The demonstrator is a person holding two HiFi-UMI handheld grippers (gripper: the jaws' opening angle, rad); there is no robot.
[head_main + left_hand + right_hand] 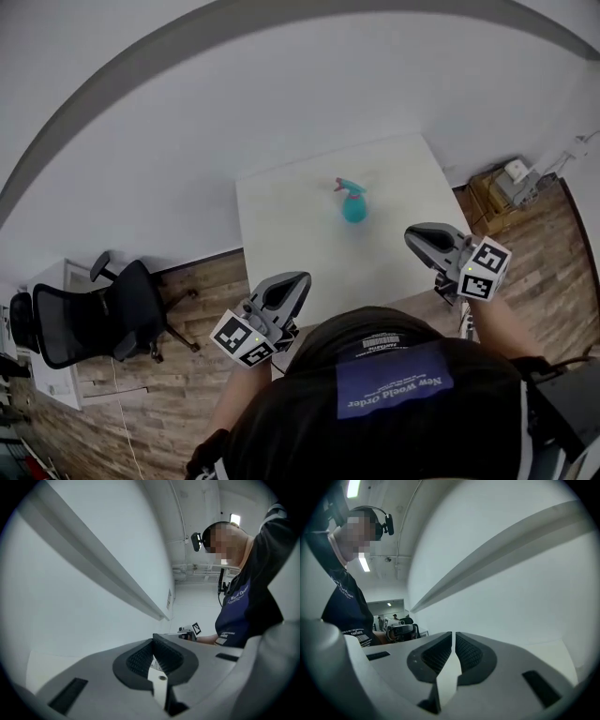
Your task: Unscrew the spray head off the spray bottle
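Your dark shirt fills the bottom of the head view. Just past it you hold the left gripper and the right gripper, one at each side, by the near edge of the white bench. The spray bottle stands upright near the middle of the bench, well apart from both grippers. It is blue-green, and its spray head is on. A black chair sits on the wood floor at the left.

In the left gripper view, the jaws are shut tight, with nothing between them. A pale wall is behind them.

In the right gripper view, the jaws are pressed together too, and they hold nothing.
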